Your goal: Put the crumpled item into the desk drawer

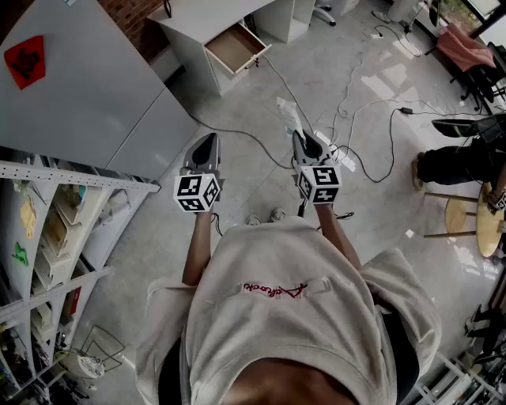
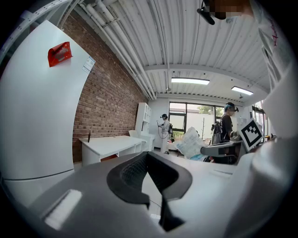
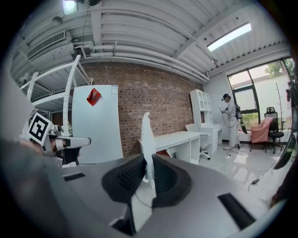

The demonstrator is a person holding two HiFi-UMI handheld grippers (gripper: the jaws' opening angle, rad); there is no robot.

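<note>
Right gripper (image 1: 301, 137) has its jaws clamped on the crumpled item (image 3: 146, 139), a thin white wad sticking up past the tips. Left gripper (image 1: 209, 141) jaws look closed with nothing in them. Both are well short of the open drawer (image 1: 235, 47) in the white bench (image 1: 198, 17).

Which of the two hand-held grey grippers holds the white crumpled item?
The right gripper: its jaws pinch the white crumpled item, which sticks out past them. The left gripper has nothing between its jaws.
</note>
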